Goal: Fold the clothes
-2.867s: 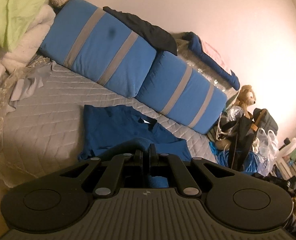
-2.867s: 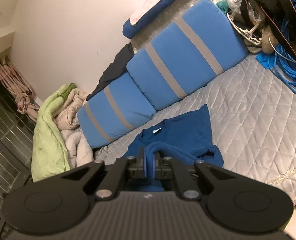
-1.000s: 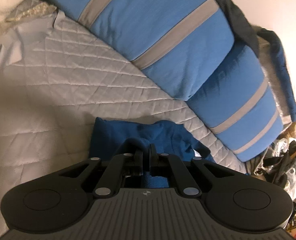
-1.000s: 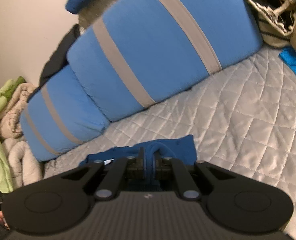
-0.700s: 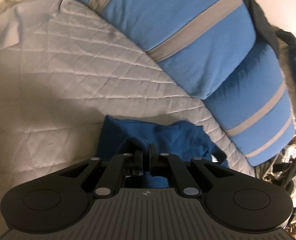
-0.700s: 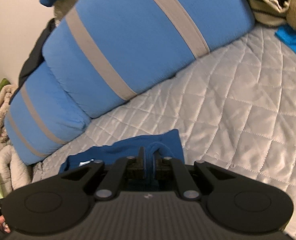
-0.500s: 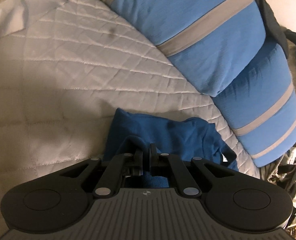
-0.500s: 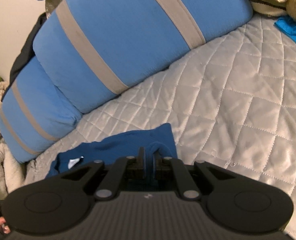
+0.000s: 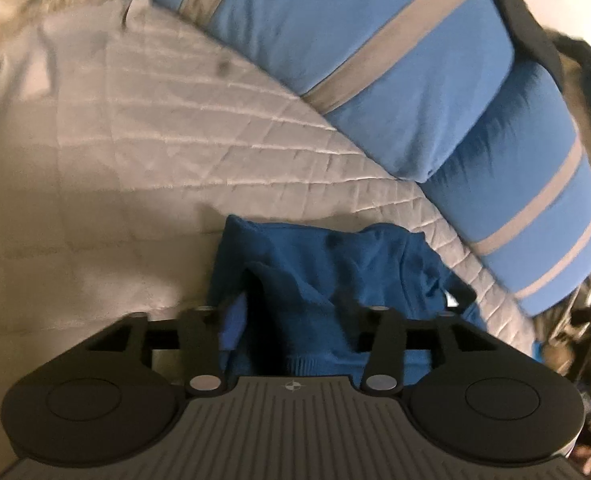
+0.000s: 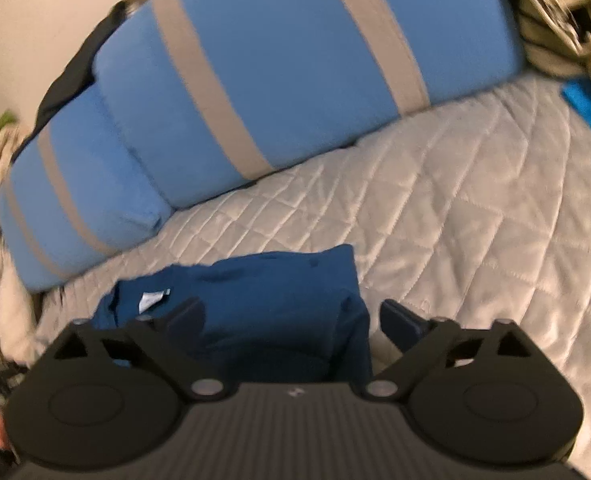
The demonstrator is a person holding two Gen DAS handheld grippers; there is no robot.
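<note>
Blue shirt (image 9: 327,276) lies doubled over on the quilted bed cover (image 9: 135,152), its folded-over layer reaching toward the striped blue cushions (image 9: 375,52) at twelve o'clock. In the left wrist view the left gripper (image 9: 291,312) has its jaws opening, with a ridge of the cloth between them but no pad visibly pressing on it. The right gripper (image 10: 291,316) is also opening, already spread wide, the shirt's near corner lying loose between its fingers. Both seem to be letting the carried edge drop so the fold settles flat. A white neck label (image 10: 153,300) shows at ten o'clock of the right gripper. The bed runs along a pale wall, with a dark garment (image 9: 531,28) draped over the cushions and clutter at three o'clock, too blurred to name.
</note>
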